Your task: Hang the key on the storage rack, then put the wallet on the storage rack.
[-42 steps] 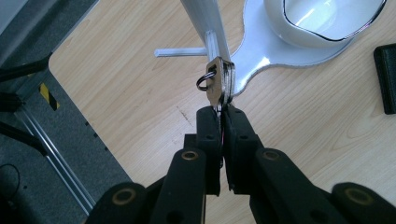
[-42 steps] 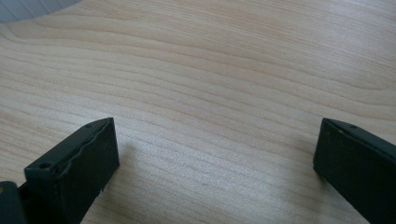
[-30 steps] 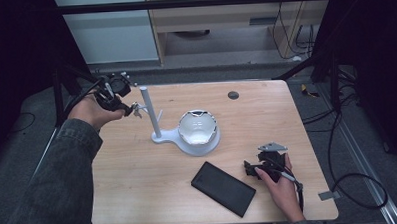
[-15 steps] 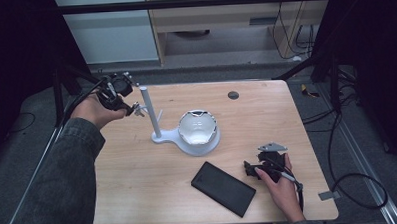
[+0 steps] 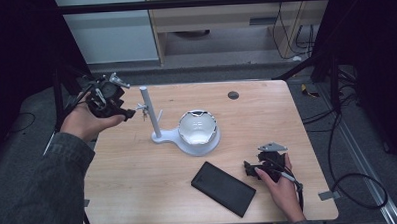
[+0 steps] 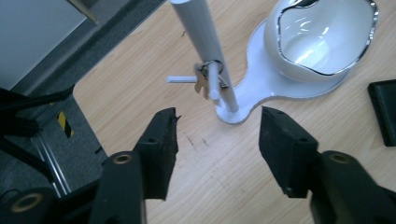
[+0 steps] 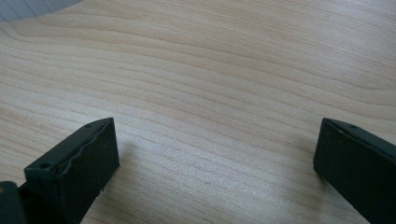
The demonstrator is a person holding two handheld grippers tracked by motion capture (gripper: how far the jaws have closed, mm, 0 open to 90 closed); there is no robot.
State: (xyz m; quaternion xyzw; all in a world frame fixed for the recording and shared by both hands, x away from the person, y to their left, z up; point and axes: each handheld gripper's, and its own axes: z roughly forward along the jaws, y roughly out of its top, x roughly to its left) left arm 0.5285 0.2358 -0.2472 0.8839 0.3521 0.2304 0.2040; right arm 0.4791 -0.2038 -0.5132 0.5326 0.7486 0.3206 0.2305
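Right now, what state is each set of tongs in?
Left tongs: open, just been opening, nothing between them; keys hang on the stand's peg ahead.
Right tongs: open, empty, over bare table.

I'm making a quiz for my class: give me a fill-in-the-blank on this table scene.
1. The keys hang on a peg of the white ____.
2. The bowl on the stand's base has a ____ rim.
3. The black phone lies flat on the table, nearest the ____ gripper.
4. The left gripper, whose jaws have just been opening, has ____ between them.

Missing words: stand; silver; right; nothing
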